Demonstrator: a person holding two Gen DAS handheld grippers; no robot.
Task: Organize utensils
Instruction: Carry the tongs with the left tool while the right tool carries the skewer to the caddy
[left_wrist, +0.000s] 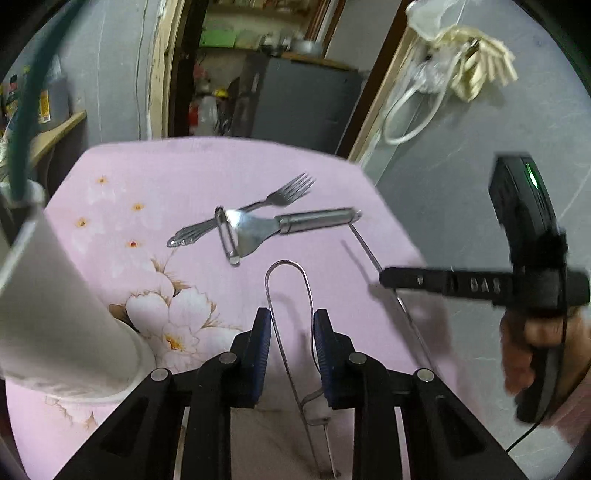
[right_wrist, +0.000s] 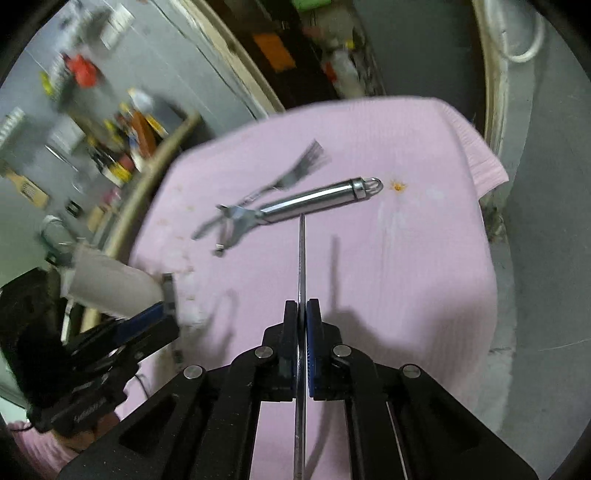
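Steel rod (right_wrist: 302, 258), thin and straight, is pinched between the pressed-together fingers of the right tool (right_wrist: 302, 314), so a pick-up step is in hand; the next move, in my judgement, calls for carrying it to the white holder (left_wrist: 55, 295). Left tool (left_wrist: 291, 325) stands spread around a wire loop (left_wrist: 286, 273), apparently not gripping it. Peeler (left_wrist: 258, 229) and fork (left_wrist: 258, 205) lie crossed on the pink tabletop (left_wrist: 184, 166), ahead of both tools.

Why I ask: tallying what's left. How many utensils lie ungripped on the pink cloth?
2. The fork lies near the far edge; the peeler lies across its handle. The right gripper holds a thin rod; a wire loop sits between the left gripper's fingers. More may be hidden.
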